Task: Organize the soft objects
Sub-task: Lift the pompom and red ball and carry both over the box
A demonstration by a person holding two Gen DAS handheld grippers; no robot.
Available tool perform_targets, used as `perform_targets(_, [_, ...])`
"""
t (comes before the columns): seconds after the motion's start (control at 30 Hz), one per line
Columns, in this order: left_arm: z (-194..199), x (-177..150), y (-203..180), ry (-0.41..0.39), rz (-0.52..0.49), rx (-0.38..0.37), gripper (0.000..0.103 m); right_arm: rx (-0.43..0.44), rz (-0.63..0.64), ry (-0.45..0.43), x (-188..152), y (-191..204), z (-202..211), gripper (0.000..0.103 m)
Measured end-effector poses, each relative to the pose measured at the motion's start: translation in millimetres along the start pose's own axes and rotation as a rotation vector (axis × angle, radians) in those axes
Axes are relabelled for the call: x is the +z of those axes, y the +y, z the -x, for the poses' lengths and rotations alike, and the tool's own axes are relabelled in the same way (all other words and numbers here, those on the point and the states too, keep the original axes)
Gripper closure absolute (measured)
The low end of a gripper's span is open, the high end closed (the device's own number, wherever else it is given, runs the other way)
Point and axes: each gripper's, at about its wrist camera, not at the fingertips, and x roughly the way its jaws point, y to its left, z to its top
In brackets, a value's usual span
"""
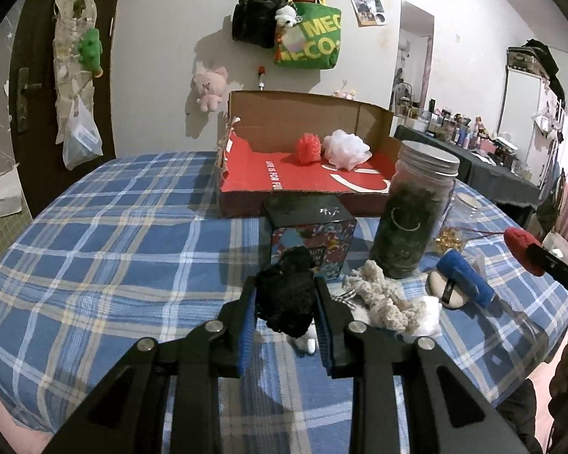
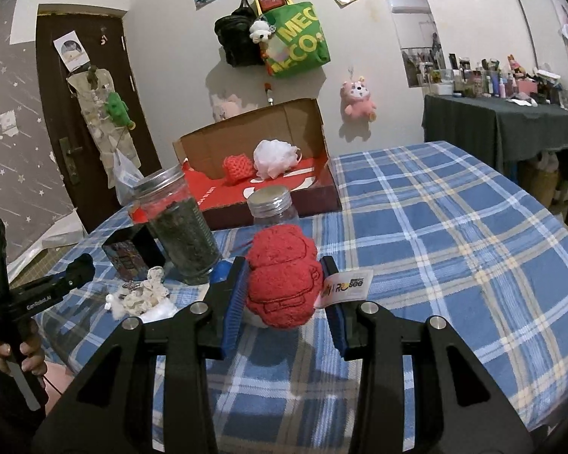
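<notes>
A black knitted toy (image 1: 287, 299) is clamped between the jaws of the left gripper (image 1: 286, 302) above the plaid tablecloth (image 1: 113, 249). A red knitted toy (image 2: 282, 280) is pinched by the right gripper (image 2: 284, 287). At the far side, a cardboard box (image 1: 303, 117) holds a red puff (image 1: 308, 147) and a white puff (image 1: 346, 149).

Two low wrist views along the jaws — cardboard box (image 1: 306, 151) (image 2: 261, 151) ahead in both

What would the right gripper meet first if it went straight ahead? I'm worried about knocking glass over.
Probably the clear jar, just beyond the red plush held in the right gripper; the cardboard box lies behind it. Depth is uncertain.
</notes>
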Motion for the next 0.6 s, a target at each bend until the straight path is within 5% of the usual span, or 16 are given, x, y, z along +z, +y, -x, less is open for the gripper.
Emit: perform_targets(0.6, [-16.5, 5.5, 30.8, 0.075, 0.065, 0.054, 0.074, -0.051, -0.129, -0.007, 7.9, -39.4, 6.8, 0.066])
